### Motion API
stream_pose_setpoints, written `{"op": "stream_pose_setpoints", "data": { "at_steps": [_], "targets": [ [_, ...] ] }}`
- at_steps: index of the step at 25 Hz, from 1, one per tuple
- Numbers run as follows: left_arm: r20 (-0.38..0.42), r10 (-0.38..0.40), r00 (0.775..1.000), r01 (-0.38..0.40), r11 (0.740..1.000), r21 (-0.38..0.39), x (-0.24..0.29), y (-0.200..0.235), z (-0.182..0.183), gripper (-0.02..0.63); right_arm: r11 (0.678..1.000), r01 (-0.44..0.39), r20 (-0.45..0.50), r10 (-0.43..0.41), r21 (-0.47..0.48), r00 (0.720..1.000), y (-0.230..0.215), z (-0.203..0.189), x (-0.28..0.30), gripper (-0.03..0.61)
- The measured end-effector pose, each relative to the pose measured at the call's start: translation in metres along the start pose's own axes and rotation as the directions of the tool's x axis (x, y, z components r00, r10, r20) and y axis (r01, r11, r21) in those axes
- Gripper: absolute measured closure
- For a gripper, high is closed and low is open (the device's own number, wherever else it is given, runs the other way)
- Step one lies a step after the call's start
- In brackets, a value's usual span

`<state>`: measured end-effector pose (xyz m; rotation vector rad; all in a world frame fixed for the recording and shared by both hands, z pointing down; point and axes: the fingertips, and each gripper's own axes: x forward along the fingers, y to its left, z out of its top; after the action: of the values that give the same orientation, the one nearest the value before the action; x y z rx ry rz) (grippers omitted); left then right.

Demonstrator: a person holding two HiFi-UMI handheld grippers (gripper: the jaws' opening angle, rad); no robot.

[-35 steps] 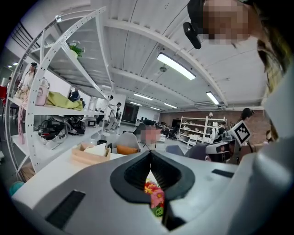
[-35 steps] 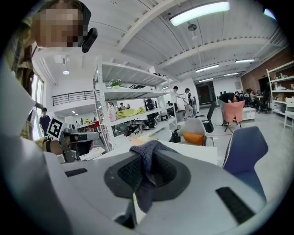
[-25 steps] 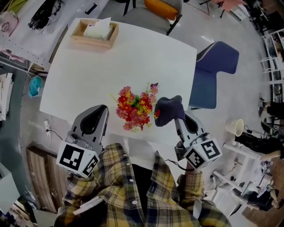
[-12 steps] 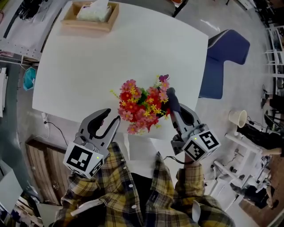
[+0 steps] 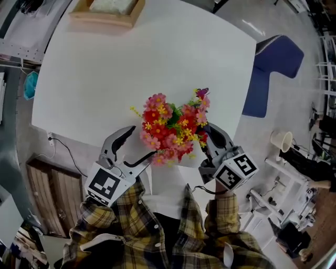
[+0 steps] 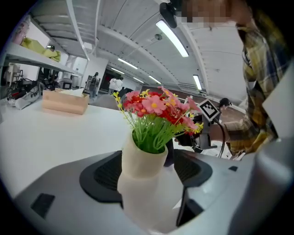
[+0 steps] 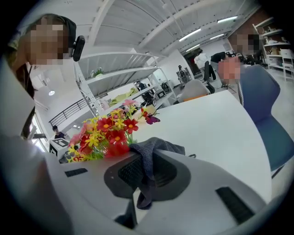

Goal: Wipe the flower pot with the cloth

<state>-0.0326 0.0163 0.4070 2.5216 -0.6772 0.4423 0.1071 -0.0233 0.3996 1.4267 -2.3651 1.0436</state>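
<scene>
A cream flower pot (image 6: 142, 176) with red, pink and yellow flowers (image 5: 173, 128) stands near the white table's (image 5: 131, 63) near edge. In the head view the blooms hide the pot. My left gripper (image 5: 143, 142) reaches in from the lower left. Its jaws are opening, and the pot stands between them with a small gap at its neck. My right gripper (image 5: 209, 134) is just right of the flowers, shut on a dark grey cloth (image 7: 151, 153). The cloth bunches over its fingertips and hangs down between the pads, next to the flowers (image 7: 105, 131).
A wooden tissue box (image 5: 107, 11) sits at the table's far side. A blue chair (image 5: 273, 68) stands past the right edge, and a wooden cabinet (image 5: 52, 194) is on the floor at lower left. People stand in the background of the right gripper view.
Both grippers came down and in toward the flowers. The left jaws went from shut to wide apart around the pot. The cloth in the right gripper moved in beside the blooms.
</scene>
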Motion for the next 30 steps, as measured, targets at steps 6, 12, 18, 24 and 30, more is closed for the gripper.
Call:
{"op": "stream_pose_setpoints", "data": {
  "at_steps": [6, 12, 18, 24, 30],
  "targets": [
    [0.002, 0.008, 1.000, -0.008, 0.998, 0.056, 0.015, 0.001, -0.006, 0.239, 1.000, -0.019, -0.013, 0.019, 0.013, 1.000, -0.001, -0.009, 0.010, 0.566],
    [-0.014, 0.017, 1.000, -0.016, 0.993, 0.116, 0.028, 0.006, -0.010, 0.238, 0.999, -0.033, -0.030, 0.034, 0.039, 0.999, -0.002, -0.019, 0.022, 0.566],
    [0.002, 0.043, 0.999, -0.043, 0.988, 0.146, 0.041, 0.002, -0.005, 0.239, 0.996, -0.066, -0.055, 0.070, 0.061, 0.996, 0.002, -0.028, 0.026, 0.566],
    [0.011, 0.043, 0.999, -0.044, 0.988, 0.149, 0.039, 0.008, -0.006, 0.239, 0.993, -0.082, -0.066, 0.088, 0.090, 0.994, 0.006, -0.032, 0.039, 0.566],
    [-0.010, 0.008, 1.000, -0.006, 0.985, 0.170, 0.037, 0.009, -0.006, 0.239, 0.989, -0.106, -0.078, 0.114, 0.101, 0.990, 0.006, -0.030, 0.039, 0.566]
  ]
}}
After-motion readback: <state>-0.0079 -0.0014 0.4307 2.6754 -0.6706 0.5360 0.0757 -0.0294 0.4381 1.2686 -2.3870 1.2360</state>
